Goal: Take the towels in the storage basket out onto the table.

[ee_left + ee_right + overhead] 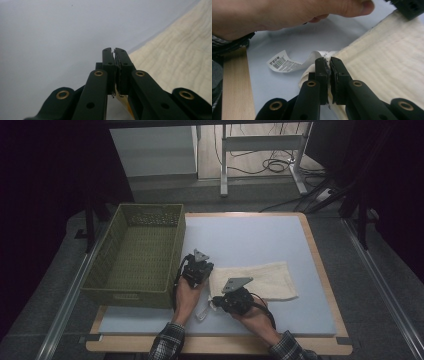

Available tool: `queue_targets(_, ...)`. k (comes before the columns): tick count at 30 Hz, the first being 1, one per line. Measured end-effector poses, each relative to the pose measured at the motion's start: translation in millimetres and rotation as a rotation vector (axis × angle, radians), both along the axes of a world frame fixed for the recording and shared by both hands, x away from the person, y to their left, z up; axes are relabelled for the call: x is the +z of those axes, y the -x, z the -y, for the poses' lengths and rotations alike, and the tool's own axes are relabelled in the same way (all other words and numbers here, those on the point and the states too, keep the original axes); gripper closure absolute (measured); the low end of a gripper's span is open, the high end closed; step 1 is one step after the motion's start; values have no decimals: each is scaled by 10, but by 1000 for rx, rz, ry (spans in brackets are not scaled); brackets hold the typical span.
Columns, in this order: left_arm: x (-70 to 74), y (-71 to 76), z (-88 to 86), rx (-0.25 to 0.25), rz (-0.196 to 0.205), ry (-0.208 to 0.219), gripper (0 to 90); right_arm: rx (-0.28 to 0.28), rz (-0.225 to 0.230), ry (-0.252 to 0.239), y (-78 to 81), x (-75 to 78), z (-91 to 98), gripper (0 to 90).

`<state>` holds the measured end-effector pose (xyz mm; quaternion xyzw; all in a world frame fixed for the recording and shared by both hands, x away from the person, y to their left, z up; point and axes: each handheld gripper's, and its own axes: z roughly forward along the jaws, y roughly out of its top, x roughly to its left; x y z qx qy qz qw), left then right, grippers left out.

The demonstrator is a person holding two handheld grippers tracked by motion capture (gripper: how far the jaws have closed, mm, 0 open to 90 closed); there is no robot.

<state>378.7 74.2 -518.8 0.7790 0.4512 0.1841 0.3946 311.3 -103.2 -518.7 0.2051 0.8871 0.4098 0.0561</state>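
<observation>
Both tongs clenched on the folded cream cloth [260, 280], left gripper [115, 53] pinching its ribbed edge and right gripper [329, 62] biting the corner by the white barcode label [284, 63], cloth lying flat on the pale blue mat [250, 237] beside the olive woven-plastic basket [100, 270].

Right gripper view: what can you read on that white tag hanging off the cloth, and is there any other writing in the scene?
White tag on the cream cloth: a barcode with small print above and beside it, too small and blurred to read.
Green basket: a small plate on its near wall, too small to read.
No other text is visible.
</observation>
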Motion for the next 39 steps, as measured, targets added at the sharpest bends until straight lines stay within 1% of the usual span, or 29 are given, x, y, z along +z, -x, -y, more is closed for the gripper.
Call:
queue_targets(2, 31, -13, 36, -9, 12, 3, 876, -12, 7, -10, -3, 30, 80, 849)
queue_targets(4, 70, -24, 80, -23, 27, 10, 875, -26, 3, -23, -13, 58, 167, 848)
queue_targets(7, 119, -57, 152, -53, 48, 18, 875, -48, 11, -31, -22, 96, 286, 848)
queue_targets(8, 138, -79, 190, -65, 49, 20, 875, -57, 13, -37, -21, 112, 330, 848)
queue_targets(9, 150, -95, 217, -81, 53, 34, 875, -68, 18, -46, -21, 131, 386, 848)
queue_targets(13, 185, -148, 368, -123, 72, 22, 875, -101, 27, -65, -17, 182, 562, 848)
queue_targets(15, 190, -173, 434, -136, 75, 25, 875, -114, 29, -70, -19, 199, 644, 848)
queue_targets(18, 191, -220, 558, -169, 78, 18, 874, -137, 38, -73, -12, 216, 760, 849)
queue_targets(22, 192, -269, 708, -206, 81, 21, 873, -164, 42, -76, -8, 225, 914, 848)
queue_targets(25, 188, -302, 814, -225, 79, 32, 872, -188, 40, -72, -5, 212, 1023, 848)
queue_targets(29, 179, -341, 944, -251, 79, 29, 872, -220, 43, -73, -1, 190, 1175, 849)
queue_targets(34, 187, -396, 1086, -279, 83, 34, 871, -267, 46, -88, -2, 201, 1378, 849)
queue_targets(39, 223, -434, 1249, -305, 92, 35, 871, -300, 47, -102, 3, 226, 1555, 849)
